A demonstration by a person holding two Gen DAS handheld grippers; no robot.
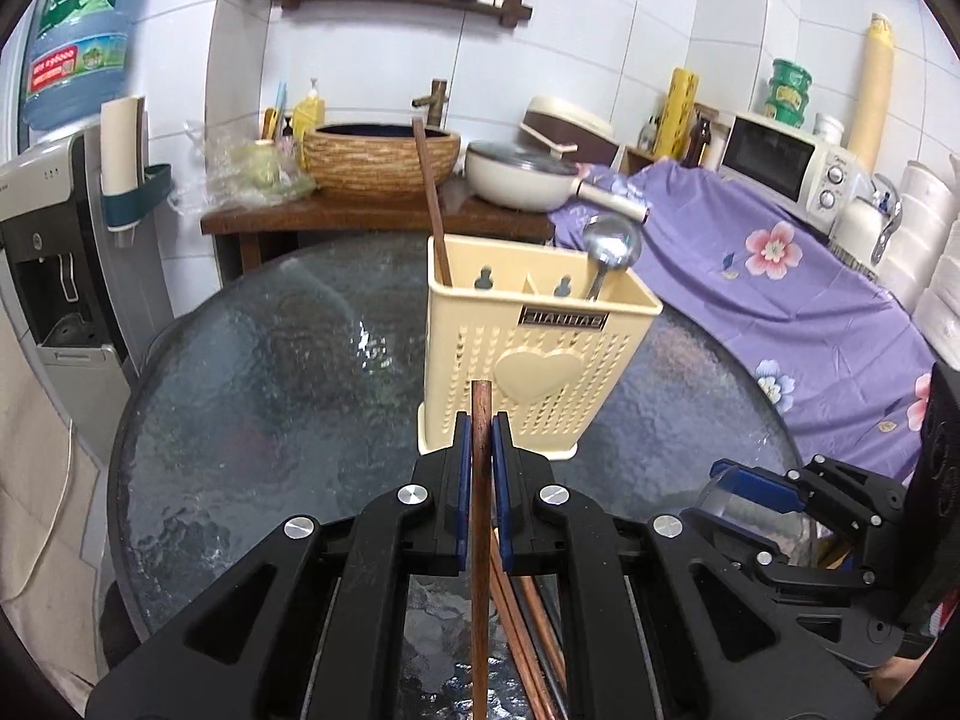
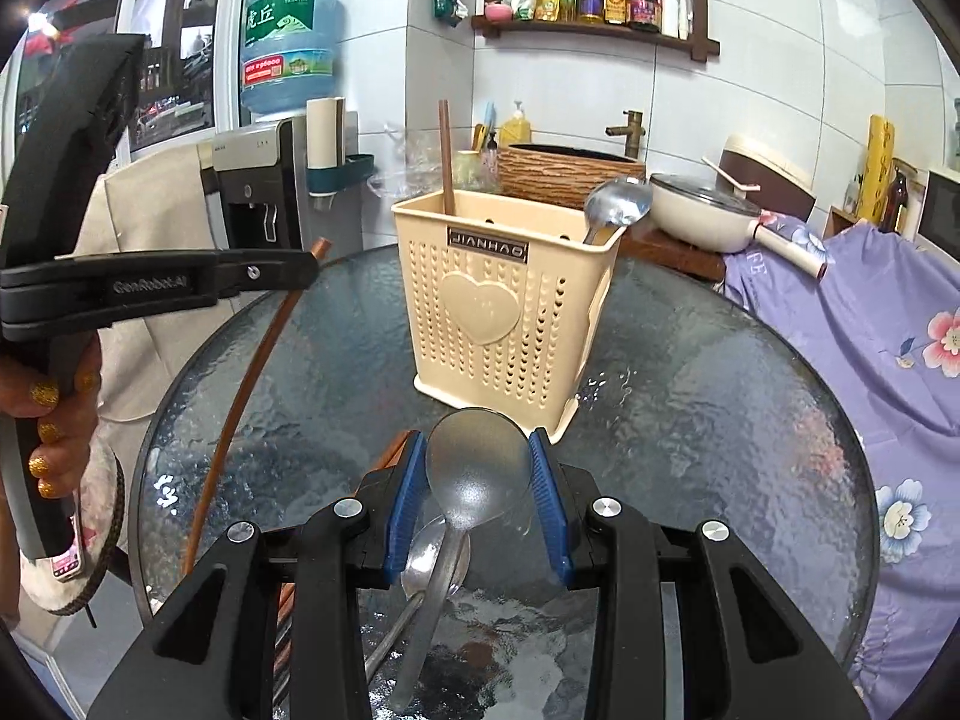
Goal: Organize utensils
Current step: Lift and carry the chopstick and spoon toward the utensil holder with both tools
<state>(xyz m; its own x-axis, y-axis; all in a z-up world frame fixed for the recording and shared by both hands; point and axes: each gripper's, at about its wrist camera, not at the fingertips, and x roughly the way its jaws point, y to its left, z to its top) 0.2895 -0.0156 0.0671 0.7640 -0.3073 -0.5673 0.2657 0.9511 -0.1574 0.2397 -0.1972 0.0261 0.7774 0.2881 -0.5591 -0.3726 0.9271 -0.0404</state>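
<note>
The left gripper [image 1: 478,420] pinches a chopstick [image 1: 480,516] lengthwise along its fingers, tip toward the caddy [image 1: 534,354] ahead on the bench [image 1: 270,360], while the right gripper [image 2: 478,450] clasps a spoon [image 2: 477,468].

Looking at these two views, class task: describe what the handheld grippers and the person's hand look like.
Both grippers, left gripper and right gripper, are black plastic with silver round bolts and blue ribbed pads. The left one's side carries white "GenRobot.AI" lettering above a black pistol handle. The hand on it wears glittery gold nail polish.
</note>
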